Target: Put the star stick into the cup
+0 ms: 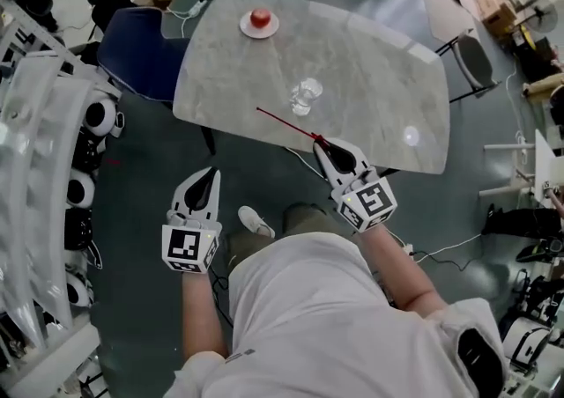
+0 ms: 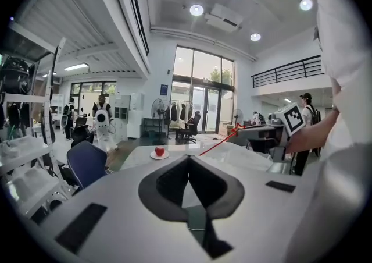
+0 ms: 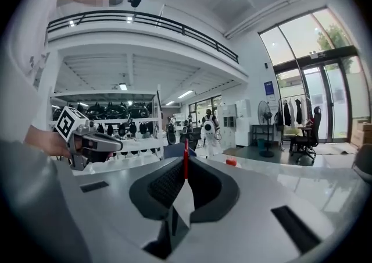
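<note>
A clear cup (image 1: 306,95) stands near the middle of the grey table (image 1: 379,62). My right gripper (image 1: 322,144) hovers at the table's near edge, shut on the red star stick (image 1: 286,123). The stick slants from the jaws up and to the left, and its thin tip ends just left of the cup. In the right gripper view the star stick (image 3: 186,160) rises straight between the pads. The left gripper view shows the star stick (image 2: 218,143) with its star end beside the right gripper (image 2: 264,134). My left gripper (image 1: 209,178) hangs off the table at the lower left, shut and holding nothing.
A red fruit (image 1: 259,18) lies on a white plate (image 1: 247,30) at the table's far side. A blue chair (image 1: 141,53) stands at the table's left end, a grey chair (image 1: 476,62) at the right. White shelving (image 1: 35,211) lines the left.
</note>
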### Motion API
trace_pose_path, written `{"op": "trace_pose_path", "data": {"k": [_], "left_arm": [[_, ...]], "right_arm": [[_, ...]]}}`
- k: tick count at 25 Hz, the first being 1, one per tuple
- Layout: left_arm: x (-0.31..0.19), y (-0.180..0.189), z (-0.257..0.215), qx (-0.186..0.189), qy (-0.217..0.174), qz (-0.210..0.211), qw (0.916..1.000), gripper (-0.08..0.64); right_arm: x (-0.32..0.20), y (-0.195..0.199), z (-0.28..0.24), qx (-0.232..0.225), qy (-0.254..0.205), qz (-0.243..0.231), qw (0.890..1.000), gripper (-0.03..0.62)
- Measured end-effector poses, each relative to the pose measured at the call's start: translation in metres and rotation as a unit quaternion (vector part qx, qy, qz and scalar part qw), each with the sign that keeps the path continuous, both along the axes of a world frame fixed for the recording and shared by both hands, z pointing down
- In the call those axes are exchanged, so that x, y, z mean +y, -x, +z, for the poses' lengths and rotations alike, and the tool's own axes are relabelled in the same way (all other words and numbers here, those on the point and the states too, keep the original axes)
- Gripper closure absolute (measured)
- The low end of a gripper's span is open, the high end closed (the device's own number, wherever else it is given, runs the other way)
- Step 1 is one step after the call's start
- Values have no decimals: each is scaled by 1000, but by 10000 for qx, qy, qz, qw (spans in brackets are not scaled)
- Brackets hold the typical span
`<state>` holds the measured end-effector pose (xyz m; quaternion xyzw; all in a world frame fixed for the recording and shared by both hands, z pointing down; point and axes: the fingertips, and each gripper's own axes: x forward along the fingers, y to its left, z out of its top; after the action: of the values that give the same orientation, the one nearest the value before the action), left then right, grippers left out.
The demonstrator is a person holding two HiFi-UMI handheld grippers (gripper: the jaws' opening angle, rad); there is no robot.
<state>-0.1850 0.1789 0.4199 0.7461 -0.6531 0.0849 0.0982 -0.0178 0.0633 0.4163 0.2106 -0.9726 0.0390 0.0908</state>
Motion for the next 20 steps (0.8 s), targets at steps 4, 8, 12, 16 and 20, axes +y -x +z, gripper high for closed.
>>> {"op": "trace_pose_path", "data": {"k": [4, 8, 12, 16, 20], "left_arm": [[-3, 16, 1, 35, -39, 240, 9997, 558], [-9, 19, 5, 138, -7, 399, 9991, 558], [-17, 15, 10, 211, 97, 548, 9982, 558], [-31, 17, 14, 205, 180, 681, 9973, 558], [-52, 18, 15, 161, 253, 766, 9966, 558]], "right_arm": [[7, 15, -4, 4, -37, 188, 9998, 565], [8, 19, -7, 39, -31, 305, 9995, 565], [-1, 15, -8, 42, 26, 466, 9989, 565], [-15, 16, -2, 15, 109, 600, 9981, 565], [-37, 12, 0, -21, 177, 729, 9972, 565]]}}
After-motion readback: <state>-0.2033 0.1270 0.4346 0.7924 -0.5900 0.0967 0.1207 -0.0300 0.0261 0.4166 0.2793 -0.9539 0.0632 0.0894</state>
